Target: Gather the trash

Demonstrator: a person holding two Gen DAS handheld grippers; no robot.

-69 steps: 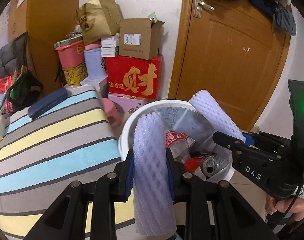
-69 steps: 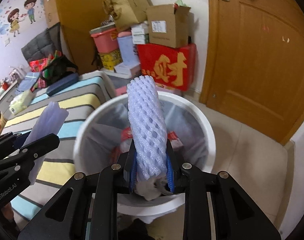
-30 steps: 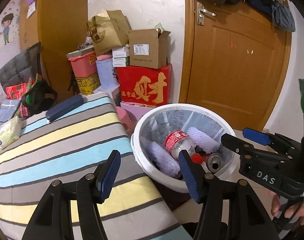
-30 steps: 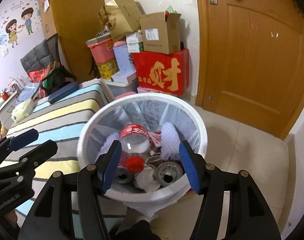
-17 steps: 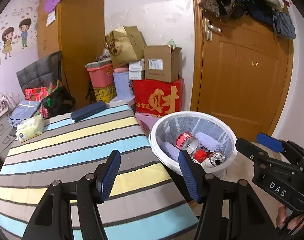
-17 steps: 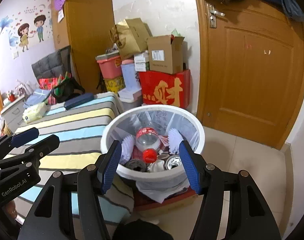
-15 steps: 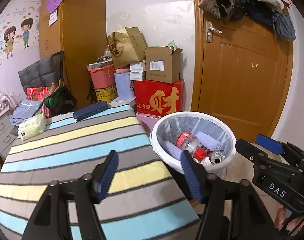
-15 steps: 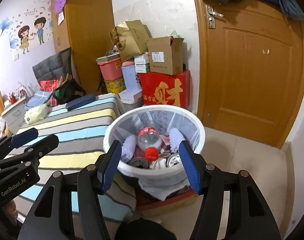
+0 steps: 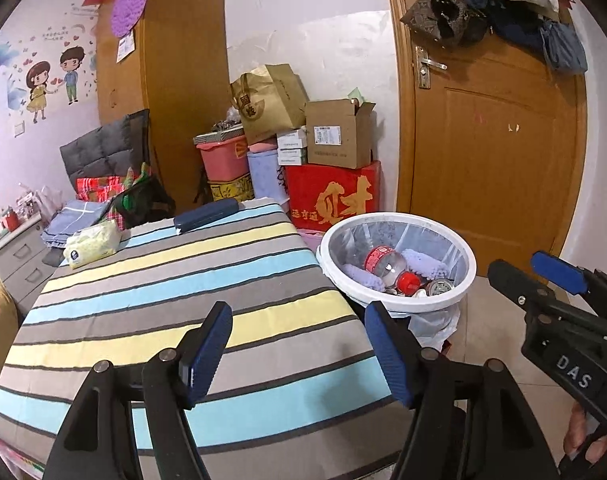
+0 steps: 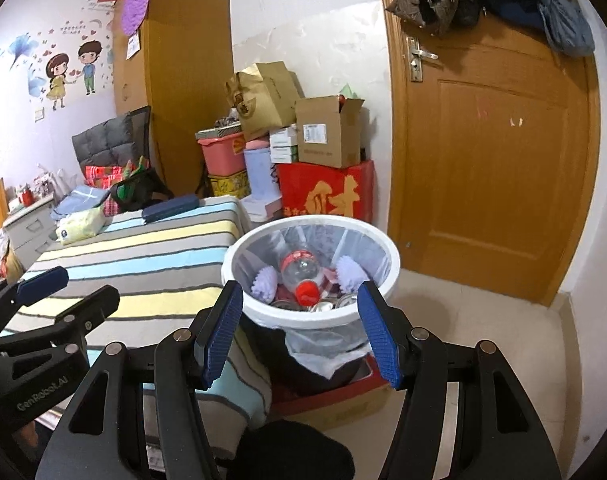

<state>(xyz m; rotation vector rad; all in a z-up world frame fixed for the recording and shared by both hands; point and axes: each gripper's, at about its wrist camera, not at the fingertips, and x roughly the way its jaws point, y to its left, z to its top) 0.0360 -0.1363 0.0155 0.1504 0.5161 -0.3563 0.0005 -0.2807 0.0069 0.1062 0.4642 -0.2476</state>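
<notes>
Your left gripper (image 9: 297, 344) and right gripper (image 10: 299, 330) both had jaws apart, gripping nothing; the white bin (image 10: 239, 258) sat mid-frame, holding a bottle (image 10: 301, 270) and foam nets (image 10: 351, 274).

Left gripper (image 9: 297, 344) is held level, jaws spread wide, blue pads facing each other across an empty gap, nothing between them. Right gripper (image 10: 299, 332) is spread just as wide, also holding nothing. In the left wrist view the right gripper (image 9: 535, 270) reaches in from the right edge, fingers parted, a bit of the person's hand (image 9: 581, 436) showing at its handle by the lower right corner.
</notes>
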